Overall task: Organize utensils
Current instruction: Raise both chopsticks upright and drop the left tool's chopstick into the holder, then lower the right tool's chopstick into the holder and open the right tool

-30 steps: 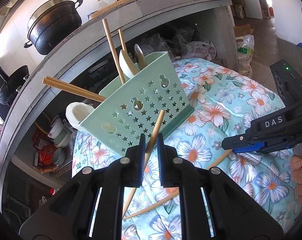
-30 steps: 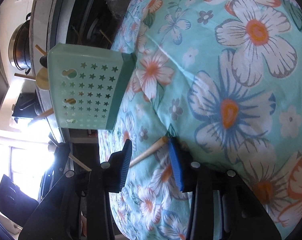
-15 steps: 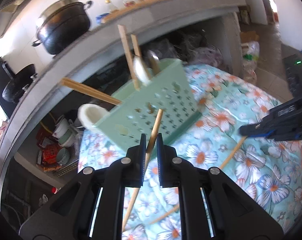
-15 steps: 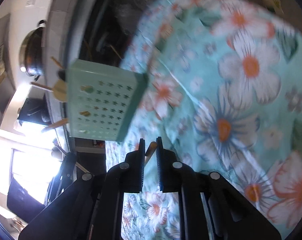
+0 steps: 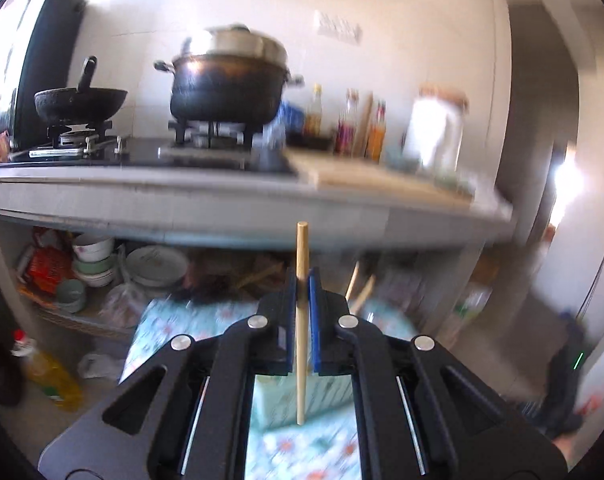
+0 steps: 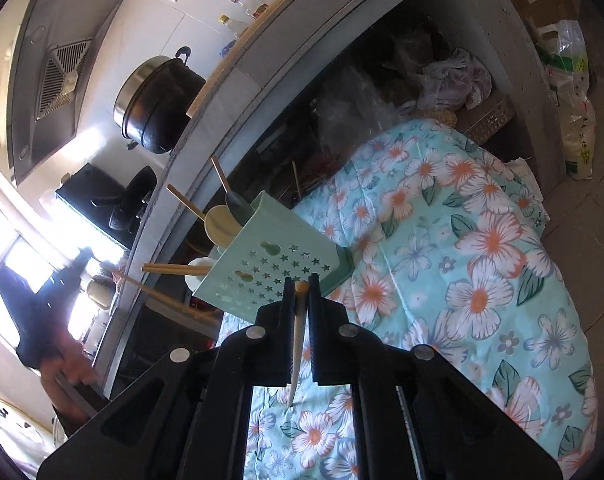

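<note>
Two tongs (image 5: pixel 300 280) (image 6: pixel 300 286), one chopstick (image 5: pixel 301 320) (image 6: pixel 298 344) each

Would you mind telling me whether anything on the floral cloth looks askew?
Yes: the green utensil holder lies tipped over on the floral cloth, with chopsticks and a spoon sticking out sideways from its open end.

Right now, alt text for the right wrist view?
The right claw is shut on a wooden chopstick above a floral cloth. Just beyond it stands a mint-green perforated utensil holder, already holding chopsticks and spoons. Behind that runs a grey kitchen counter with a black pot on it.
</note>
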Demonstrator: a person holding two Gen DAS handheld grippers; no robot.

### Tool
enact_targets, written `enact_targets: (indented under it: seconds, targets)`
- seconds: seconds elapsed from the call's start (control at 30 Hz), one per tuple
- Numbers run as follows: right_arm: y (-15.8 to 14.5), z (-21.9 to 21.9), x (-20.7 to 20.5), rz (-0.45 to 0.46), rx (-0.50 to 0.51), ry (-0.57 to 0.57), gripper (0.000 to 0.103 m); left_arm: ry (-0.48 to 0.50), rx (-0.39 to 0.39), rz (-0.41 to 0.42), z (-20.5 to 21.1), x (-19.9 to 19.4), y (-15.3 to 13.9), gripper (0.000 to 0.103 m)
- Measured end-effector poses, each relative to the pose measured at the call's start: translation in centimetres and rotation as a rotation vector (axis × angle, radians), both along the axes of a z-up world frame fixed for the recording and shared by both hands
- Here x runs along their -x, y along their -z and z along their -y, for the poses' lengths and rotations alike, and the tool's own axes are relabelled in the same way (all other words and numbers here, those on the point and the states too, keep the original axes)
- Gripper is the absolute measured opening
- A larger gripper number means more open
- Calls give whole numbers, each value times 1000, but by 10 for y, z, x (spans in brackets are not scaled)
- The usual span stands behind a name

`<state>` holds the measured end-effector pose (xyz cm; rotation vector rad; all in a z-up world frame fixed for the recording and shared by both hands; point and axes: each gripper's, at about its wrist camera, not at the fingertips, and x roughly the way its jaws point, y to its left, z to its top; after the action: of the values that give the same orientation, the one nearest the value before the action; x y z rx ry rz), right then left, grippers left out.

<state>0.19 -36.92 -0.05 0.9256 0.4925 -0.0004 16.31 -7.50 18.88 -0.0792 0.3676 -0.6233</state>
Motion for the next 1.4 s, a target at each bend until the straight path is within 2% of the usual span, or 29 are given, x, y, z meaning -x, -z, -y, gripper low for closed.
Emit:
enact_targets:
  seconds: [0.1, 0.27, 0.47, 0.6, 0.67, 0.73, 0.83, 0.97, 1.03, 1.2, 1.33, 1.4]
  targets:
    - [2, -2, 3, -4, -4, 1, 6, -31, 59, 48, 0, -12, -19, 5]
    - [5, 0, 5, -13, -16, 5, 6, -28, 137, 29, 11, -38, -23, 5]
    - [2, 0, 4, -14, -4, 1, 6, -82, 96, -2, 34, -69, 8, 5]
    - [0, -1, 3, -16, 14, 0, 7, -88, 87, -46, 42, -82, 39, 5]
    - [-2, -3, 4, -16, 23, -2, 7, -93, 106, -44, 40, -81, 48, 8]
    - [-5, -4, 4, -15, 38, -1, 7, -91, 114, -33, 38, -77, 51, 21]
    - [-13, -6, 5, -5, 71, 2, 7, -109, 103, 16, 34, -67, 49, 36]
    - [-34, -10, 6, 30, 131, 3, 6, -128, 109, 54, 19, -49, 42, 50]
    - [-50, -12, 5, 62, 166, -3, 6, -131, 98, 60, 11, -41, 41, 60]
    - [-104, -18, 0, 182, 269, -28, 6, -136, 65, 53, -17, -10, 49, 73]
    - [-148, -26, -11, 281, 356, -48, 6, -147, 8, -6, -35, 8, 74, 77]
    - [-169, -31, -18, 327, 397, -56, 6, -168, -50, -45, -43, 16, 94, 78]
